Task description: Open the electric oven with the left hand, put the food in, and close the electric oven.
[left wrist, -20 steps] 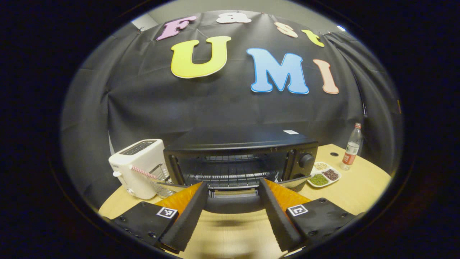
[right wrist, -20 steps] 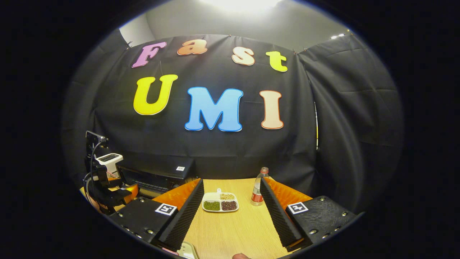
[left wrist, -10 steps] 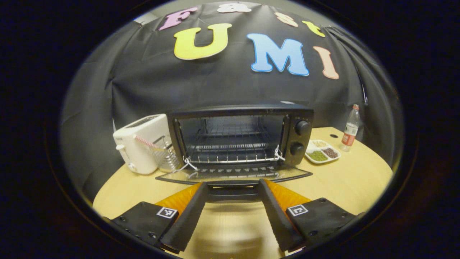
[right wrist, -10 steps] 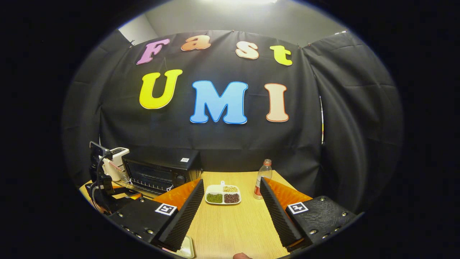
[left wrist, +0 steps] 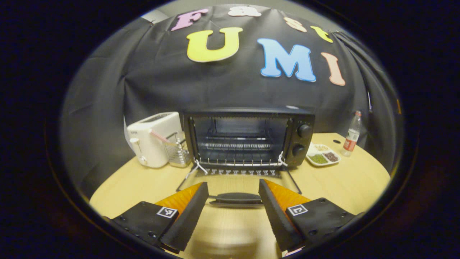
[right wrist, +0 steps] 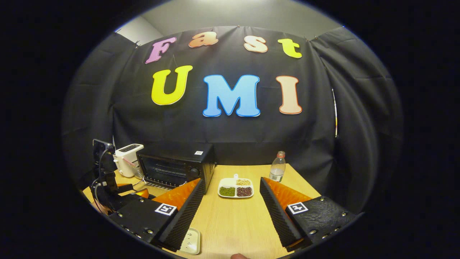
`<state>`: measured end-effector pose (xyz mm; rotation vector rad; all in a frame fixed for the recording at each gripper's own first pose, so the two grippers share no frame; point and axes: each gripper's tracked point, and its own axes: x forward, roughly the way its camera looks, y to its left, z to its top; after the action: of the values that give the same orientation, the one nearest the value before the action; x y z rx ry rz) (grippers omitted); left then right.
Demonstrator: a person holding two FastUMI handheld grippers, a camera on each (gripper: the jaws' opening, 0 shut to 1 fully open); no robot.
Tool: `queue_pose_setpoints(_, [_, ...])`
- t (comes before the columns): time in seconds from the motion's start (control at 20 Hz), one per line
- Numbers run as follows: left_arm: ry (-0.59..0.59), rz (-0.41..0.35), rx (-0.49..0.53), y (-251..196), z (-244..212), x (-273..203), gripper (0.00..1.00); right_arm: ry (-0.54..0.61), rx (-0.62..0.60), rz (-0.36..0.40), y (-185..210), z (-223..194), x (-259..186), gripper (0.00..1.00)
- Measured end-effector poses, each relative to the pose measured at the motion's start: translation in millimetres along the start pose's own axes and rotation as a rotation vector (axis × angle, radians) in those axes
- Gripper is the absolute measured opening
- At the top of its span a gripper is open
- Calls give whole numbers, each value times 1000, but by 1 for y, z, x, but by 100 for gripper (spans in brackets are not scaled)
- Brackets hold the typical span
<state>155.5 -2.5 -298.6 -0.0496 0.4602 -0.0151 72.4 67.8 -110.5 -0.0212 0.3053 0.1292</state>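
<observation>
Now the oven (left wrist: 248, 138) is standing open on the surface (left wrist: 345, 180), its door (left wrist: 237, 183) lying flat.

Both tools are gaping and gripping nothing: the left tool (left wrist: 233, 201) is flanking the door handle (left wrist: 235, 198), the right tool (right wrist: 230, 205) is facing the food tray (right wrist: 235, 187) beside the oven. A careless knock from the left tool is risking swinging the door up before the tray arrives.
</observation>
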Motion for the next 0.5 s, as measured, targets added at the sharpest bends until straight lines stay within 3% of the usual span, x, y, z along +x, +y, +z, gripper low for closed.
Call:
queue_pose_setpoints(0.1, [-80,0,-2,1,38,-23,95,51,48,63,9,-12,1,96])
queue_pose_setpoints(0.25, [-192,6,-22,8,87,-60,99,142,108,141,23,-36,4,96])
queue_pose_setpoints(0.5, [-293,48,-5,24,133,-115,99,344,181,260,44,-85,1,98])
